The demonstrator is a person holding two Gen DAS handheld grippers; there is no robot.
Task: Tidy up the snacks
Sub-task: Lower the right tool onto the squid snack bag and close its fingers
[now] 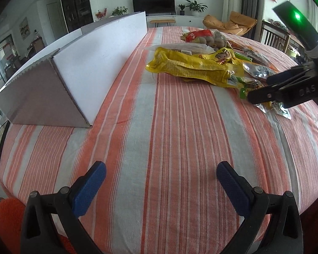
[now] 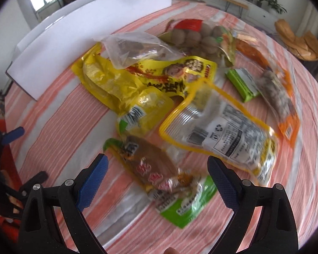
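A heap of snack packets lies on the striped tablecloth [image 1: 169, 127]. In the right wrist view, my right gripper [image 2: 158, 167] stands open just above a small green-and-yellow packet [image 2: 159, 175]. Behind that lie a clear yellow-edged pouch [image 2: 220, 127], a large yellow bag [image 2: 137, 78], a bag of brown balls [image 2: 193, 36], a green bar [image 2: 241, 82] and an orange-edged packet [image 2: 279, 99]. My left gripper [image 1: 161, 169] is open over bare cloth, well short of the yellow bag [image 1: 190, 65]. The right gripper [image 1: 262, 89] shows at the right of the left wrist view, over the packets.
An open white cardboard box [image 1: 95, 63] lies along the table's left side, its flap up [image 2: 84, 31]. Beyond the table are a TV stand, plants and an orange chair [image 1: 229, 23]. The table edge curves close on the near left. A fingertip [image 2: 169, 250] shows at the bottom.
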